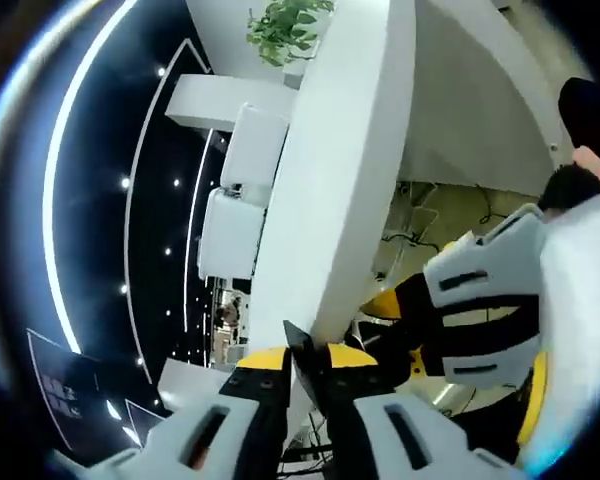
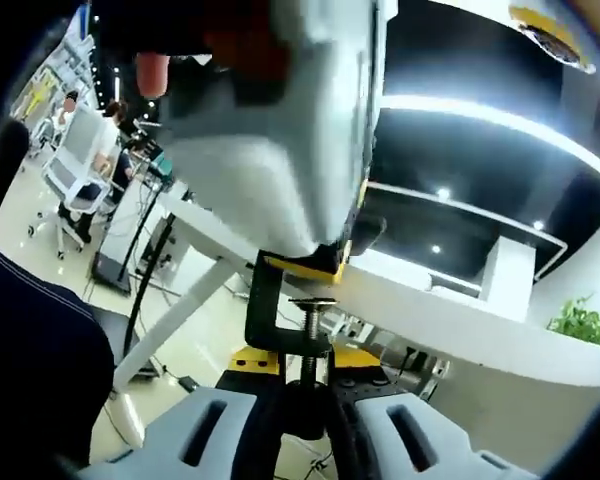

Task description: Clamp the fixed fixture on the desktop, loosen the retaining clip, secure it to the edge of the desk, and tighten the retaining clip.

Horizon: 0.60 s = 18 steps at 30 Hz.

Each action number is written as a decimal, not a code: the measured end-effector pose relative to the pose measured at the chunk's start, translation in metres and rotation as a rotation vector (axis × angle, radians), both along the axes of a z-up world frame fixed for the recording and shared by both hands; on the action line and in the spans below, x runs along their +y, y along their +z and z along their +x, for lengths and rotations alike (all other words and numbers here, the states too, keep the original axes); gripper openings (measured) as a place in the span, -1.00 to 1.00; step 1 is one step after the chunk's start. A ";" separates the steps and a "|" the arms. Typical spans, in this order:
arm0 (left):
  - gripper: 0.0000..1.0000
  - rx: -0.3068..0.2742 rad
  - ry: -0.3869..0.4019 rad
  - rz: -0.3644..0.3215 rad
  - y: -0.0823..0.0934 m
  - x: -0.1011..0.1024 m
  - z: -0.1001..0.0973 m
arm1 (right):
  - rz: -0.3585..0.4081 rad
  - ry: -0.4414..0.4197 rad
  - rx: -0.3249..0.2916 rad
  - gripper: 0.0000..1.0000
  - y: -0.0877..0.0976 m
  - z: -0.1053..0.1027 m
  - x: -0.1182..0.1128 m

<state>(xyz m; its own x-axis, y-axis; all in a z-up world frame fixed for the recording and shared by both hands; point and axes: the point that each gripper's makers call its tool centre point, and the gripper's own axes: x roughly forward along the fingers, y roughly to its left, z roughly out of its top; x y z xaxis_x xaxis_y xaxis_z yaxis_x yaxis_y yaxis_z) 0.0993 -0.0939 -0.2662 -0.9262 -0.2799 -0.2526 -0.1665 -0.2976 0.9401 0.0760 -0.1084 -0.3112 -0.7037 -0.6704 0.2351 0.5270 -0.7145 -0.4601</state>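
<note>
So the black C-clamp fixture (image 2: 263, 300) is seen hooked over the edge of the white desk (image 2: 450, 310), its frame hanging below the desk edge and its threaded screw (image 2: 311, 322) pointing up at the underside. That screw axis is the thing to watch: it's lined up pretty much straight along the right gripper (image 2: 310, 395), whose jaws are clenched around the knob end right beneath the desk edge. Tightening would be a matter of rolling that gripper about its own forward axis, judging by the layout.

In the left gripper view the desk edge (image 1: 325, 200) runs up through the middle as a long white slab, and the left gripper (image 1: 310, 370) is closed on a thin dark part of the fixture just at that edge, probably steadying the top of it. The right gripper's body (image 1: 480, 300) is seen just beside it, on the under-desk side.

The pad looks to be not quite seated against the desk yet, though that's hard to call for sure.
</note>
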 end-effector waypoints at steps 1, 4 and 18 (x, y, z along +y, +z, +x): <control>-0.74 0.003 -0.004 -0.009 0.001 0.000 0.001 | -0.001 -0.010 0.000 -0.76 0.005 0.002 0.010; -0.75 0.008 -0.012 -0.048 -0.001 0.000 -0.004 | -0.015 0.014 -0.004 -0.76 0.005 0.006 0.010; -0.69 0.027 -0.063 -0.064 -0.008 -0.001 0.002 | -0.003 0.024 -0.059 -0.77 -0.004 0.005 0.008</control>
<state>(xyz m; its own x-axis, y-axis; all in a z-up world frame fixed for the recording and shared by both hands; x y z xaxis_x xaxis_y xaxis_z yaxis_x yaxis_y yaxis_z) 0.1013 -0.0947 -0.2740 -0.9487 -0.2360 -0.2103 -0.1568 -0.2263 0.9614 0.0812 -0.1008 -0.3147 -0.7001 -0.6869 0.1952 0.5705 -0.7024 -0.4255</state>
